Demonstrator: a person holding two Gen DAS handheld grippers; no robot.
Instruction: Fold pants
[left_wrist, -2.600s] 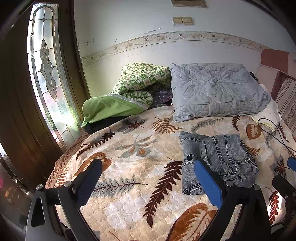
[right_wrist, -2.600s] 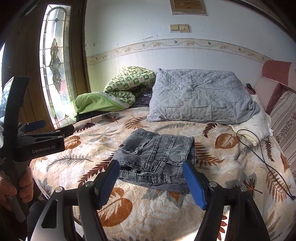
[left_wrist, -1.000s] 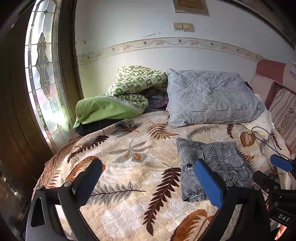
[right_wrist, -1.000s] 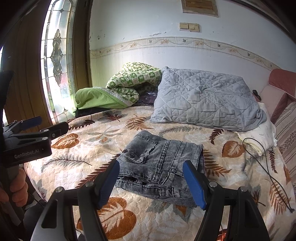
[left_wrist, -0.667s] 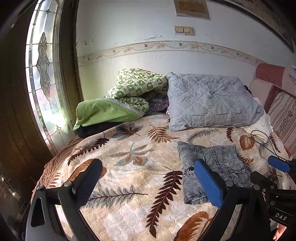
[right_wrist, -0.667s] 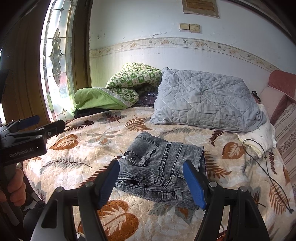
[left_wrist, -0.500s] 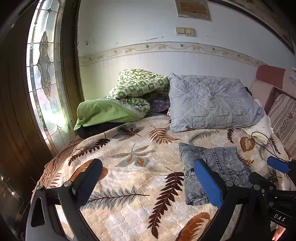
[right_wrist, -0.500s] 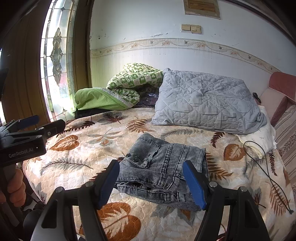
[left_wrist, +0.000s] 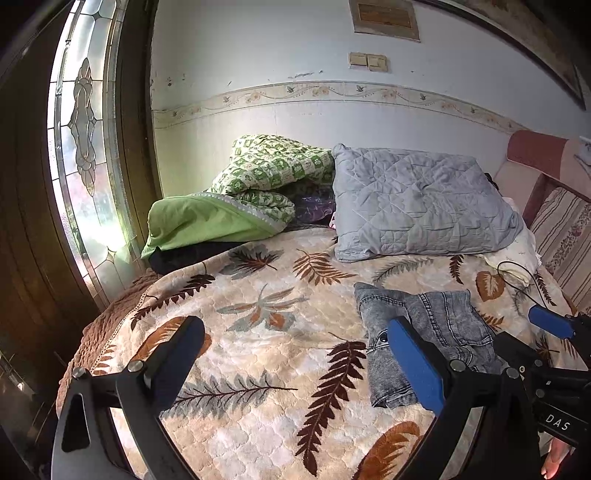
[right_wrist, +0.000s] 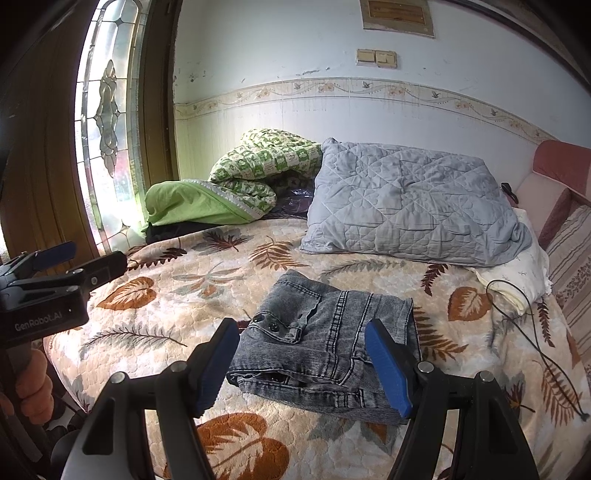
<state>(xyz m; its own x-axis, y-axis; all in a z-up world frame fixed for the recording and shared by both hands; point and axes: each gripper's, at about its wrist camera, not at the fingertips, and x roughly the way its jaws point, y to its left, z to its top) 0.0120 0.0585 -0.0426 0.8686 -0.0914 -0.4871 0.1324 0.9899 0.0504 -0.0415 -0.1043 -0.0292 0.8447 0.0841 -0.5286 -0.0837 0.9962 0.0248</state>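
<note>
Bed (right_wrist: 155, 314): pants (right_wrist: 325, 343) lie folded on it, near the front edge.
Pillow (right_wrist: 406, 203): behind the pants, against the wall.
Blanket (right_wrist: 240, 184): left of the pillow (beside the window (right_wrist: 107, 140)).
Cable (right_wrist: 532, 332): right of the pants.

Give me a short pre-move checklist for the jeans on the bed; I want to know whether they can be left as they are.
1. Grey jeans folded into a compact stack: ok.
2. Jeans lying flat on the leaf-print bedspread: ok.
3. Right gripper jaws open, nothing between them: ok.
4. Left gripper jaws open, empty: ok.
5. Black cable lies apart from the jeans: ok.
6. Underside layers of the fold even: cannot tell.
</note>
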